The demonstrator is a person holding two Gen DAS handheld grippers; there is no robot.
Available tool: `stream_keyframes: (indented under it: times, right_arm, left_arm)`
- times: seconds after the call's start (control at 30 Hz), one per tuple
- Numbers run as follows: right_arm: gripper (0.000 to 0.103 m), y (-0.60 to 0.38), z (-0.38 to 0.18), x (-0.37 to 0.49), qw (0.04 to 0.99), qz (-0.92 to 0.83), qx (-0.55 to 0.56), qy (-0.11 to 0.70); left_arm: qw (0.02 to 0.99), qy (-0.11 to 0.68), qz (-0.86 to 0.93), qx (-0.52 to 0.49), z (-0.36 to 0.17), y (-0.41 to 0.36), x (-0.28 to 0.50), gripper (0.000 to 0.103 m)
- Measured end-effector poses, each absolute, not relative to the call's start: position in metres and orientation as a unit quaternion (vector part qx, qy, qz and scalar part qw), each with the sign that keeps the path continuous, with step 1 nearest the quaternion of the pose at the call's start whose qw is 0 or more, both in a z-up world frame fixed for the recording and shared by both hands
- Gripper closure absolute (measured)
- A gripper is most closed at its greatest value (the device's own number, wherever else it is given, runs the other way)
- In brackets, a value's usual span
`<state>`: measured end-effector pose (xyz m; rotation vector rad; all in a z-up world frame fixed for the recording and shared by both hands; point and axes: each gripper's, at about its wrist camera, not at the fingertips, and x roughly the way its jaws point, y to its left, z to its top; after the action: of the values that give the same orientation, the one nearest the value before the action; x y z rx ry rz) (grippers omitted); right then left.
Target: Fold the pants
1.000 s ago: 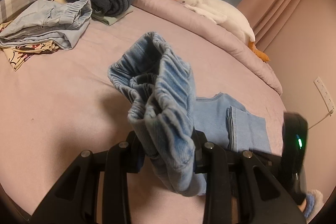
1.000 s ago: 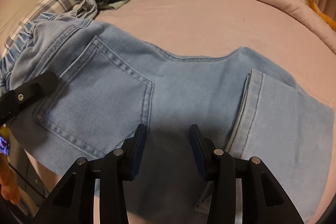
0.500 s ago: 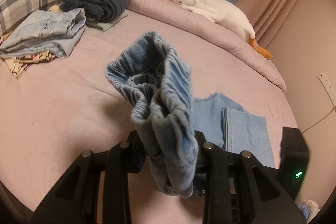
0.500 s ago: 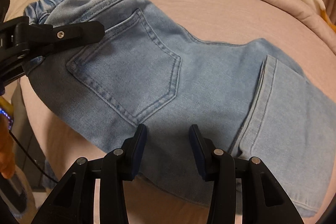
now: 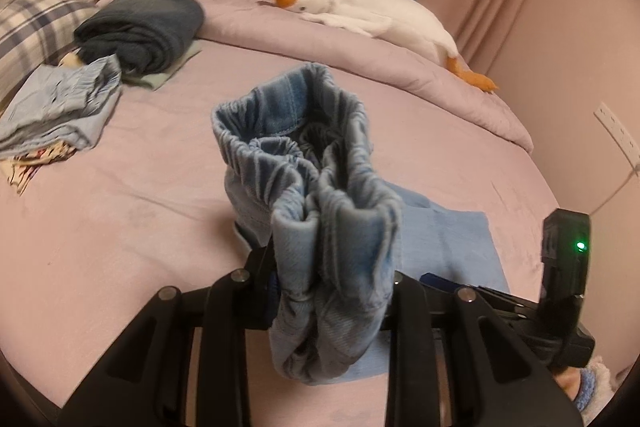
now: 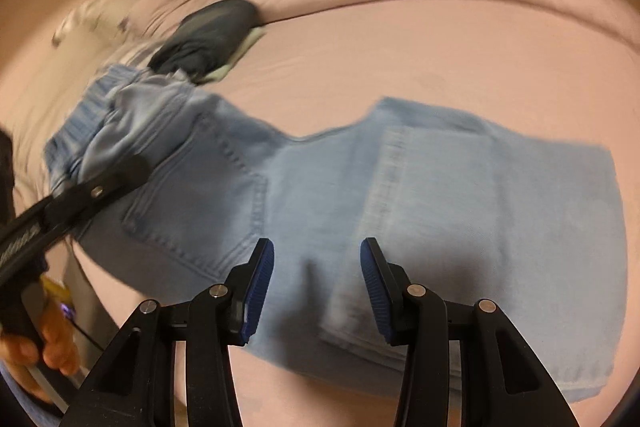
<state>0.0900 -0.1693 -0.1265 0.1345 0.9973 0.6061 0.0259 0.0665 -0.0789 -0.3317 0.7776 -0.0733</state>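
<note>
One pair of light blue denim pants (image 6: pixel 440 211) is spread across a pink bed (image 6: pixel 440 59), its legs already doubled over so that a hem seam runs across the lower layer. The elastic waistband (image 5: pixel 308 163) is bunched into thick gathers and is pinched between the jaws of the left gripper (image 5: pixel 332 279), which have just been closing on it (the fabric rises above them in a ruffled loop). A back pocket with pale stitching is seen beside that clamp. The right gripper (image 6: pixel 318 291) is held above the denim, its jaws partly apart with nothing between them. Its view is blurred.
</note>
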Motion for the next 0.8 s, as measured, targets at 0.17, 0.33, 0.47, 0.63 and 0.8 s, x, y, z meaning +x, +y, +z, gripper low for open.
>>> stream_keyframes:
  times: [0.17, 0.33, 0.47, 0.63, 0.8]
  right_arm:
    - [0.058, -0.188, -0.142, 0.102, 0.819, 0.274, 0.142, 0.483]
    - [0.058, -0.207, -0.153, 0.101, 0.8, 0.275, 0.219, 0.487]
    - [0.057, -0.22, -0.163, 0.107, 0.772, 0.285, 0.298, 0.483]
    - [0.055, -0.237, -0.183, 0.11, 0.709, 0.306, 0.424, 0.473]
    - [0.05, -0.245, -0.194, 0.113, 0.655, 0.326, 0.507, 0.454]
  left_arm:
    - [0.912, 0.382, -0.058, -0.138, -0.078, 0.043, 0.034, 0.075]
    - [0.908, 0.395, -0.077, -0.114, -0.084, 0.018, 0.041, 0.075]
    - [0.904, 0.406, -0.092, -0.1, -0.091, -0.001, 0.048, 0.075]
    - [0.893, 0.43, -0.111, -0.068, -0.106, -0.023, 0.058, 0.071]
    - [0.887, 0.443, -0.119, -0.048, -0.12, -0.038, 0.066, 0.061]
